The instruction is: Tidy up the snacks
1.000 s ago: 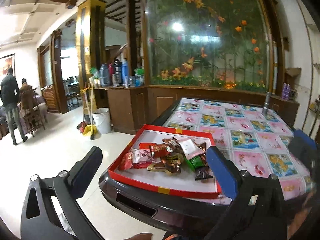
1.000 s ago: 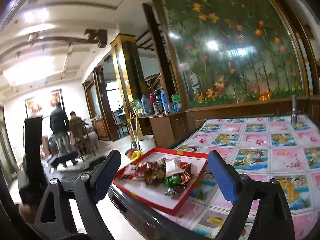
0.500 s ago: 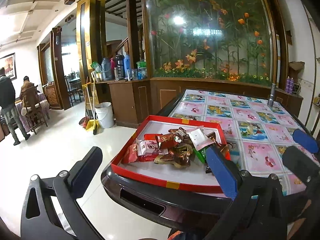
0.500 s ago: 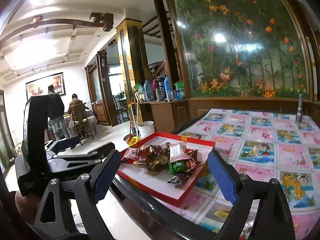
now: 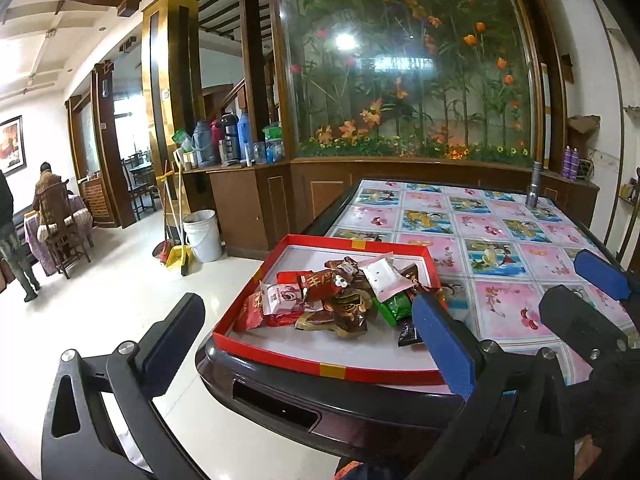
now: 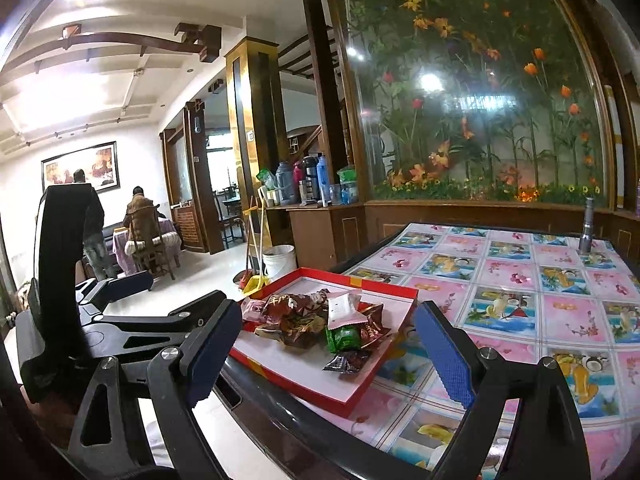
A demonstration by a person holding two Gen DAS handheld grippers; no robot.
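A shallow red tray (image 5: 276,354) (image 6: 304,384) with a white floor sits on the near left corner of the table. A heap of wrapped snacks (image 5: 340,296) (image 6: 320,320) lies in it: red, brown, white and green packets. A dark packet (image 6: 346,362) lies at the heap's near edge. My left gripper (image 5: 312,344) is open and empty, just short of the tray. My right gripper (image 6: 328,352) is open and empty, also short of the tray, with the heap between its fingers in view. The right gripper also shows in the left wrist view (image 5: 592,292).
The table (image 5: 520,248) has a flowered cloth and a dark rim. A metal flashlight (image 6: 587,226) stands at its far edge. A white bucket (image 5: 202,234) and broom stand on the floor at left. Two people are far left near chairs.
Both grippers have drawn a little closer to the tray and tilted down slightly. Both stay open. The snacks have not moved.
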